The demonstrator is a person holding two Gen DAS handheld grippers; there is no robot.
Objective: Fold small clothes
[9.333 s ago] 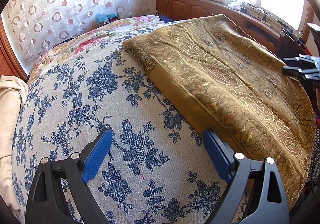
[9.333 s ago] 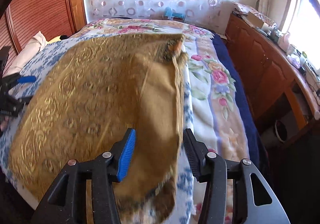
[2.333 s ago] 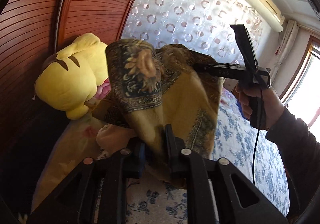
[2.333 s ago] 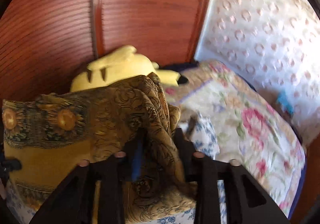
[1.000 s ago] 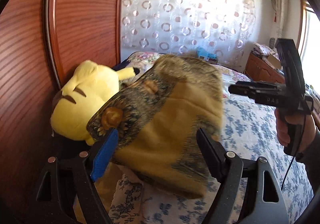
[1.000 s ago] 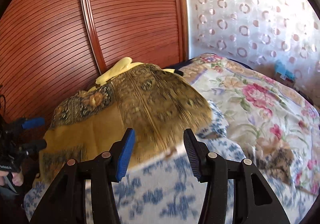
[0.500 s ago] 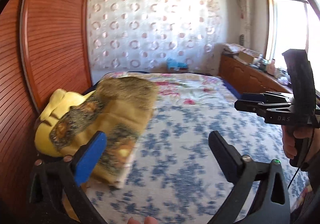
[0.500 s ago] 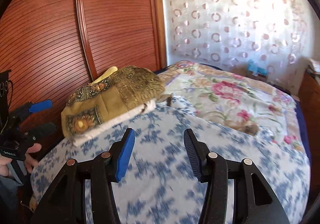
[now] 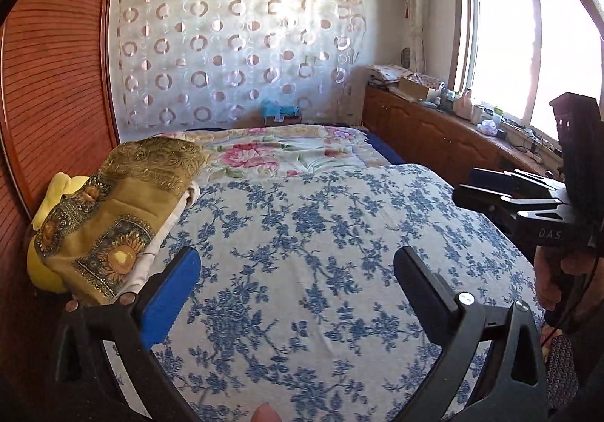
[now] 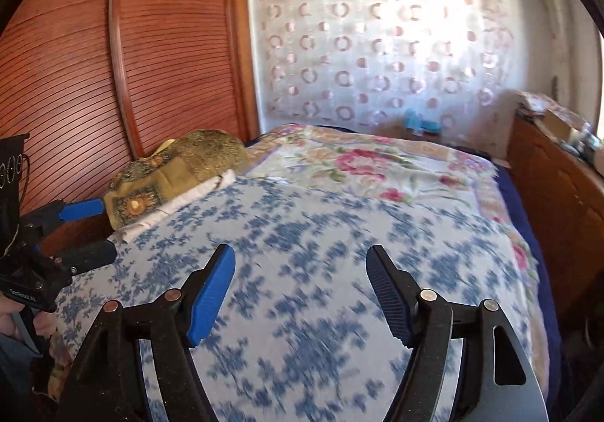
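The folded golden-brown cloth with sunflower borders [image 9: 120,210] lies on a folded white cloth [image 9: 166,233] at the bed's left edge, against a yellow plush toy [image 9: 56,191]. In the right wrist view the golden cloth [image 10: 177,173] sits far left. My left gripper [image 9: 298,263] stands wide open over the blue-flowered bedspread [image 9: 321,252], empty, to the right of the pile. My right gripper [image 10: 300,259] hovers over the bedspread [image 10: 309,225] with its jaws opening and nothing between them. Each gripper also shows at the other view's edge: the right gripper [image 9: 464,184], the left gripper [image 10: 107,229].
A rose-patterned quilt [image 9: 287,154] covers the far half of the bed. The ribbed wooden wardrobe [image 9: 49,93] stands along the left. A wooden cabinet [image 9: 426,131] with clutter runs under the window at right. A curtain with rings [image 9: 234,56] hangs at the back.
Both grippers let go of the golden cloth and pulled back from it. The cloth now rests folded on the pile at the left. The jaws of both stand wider.
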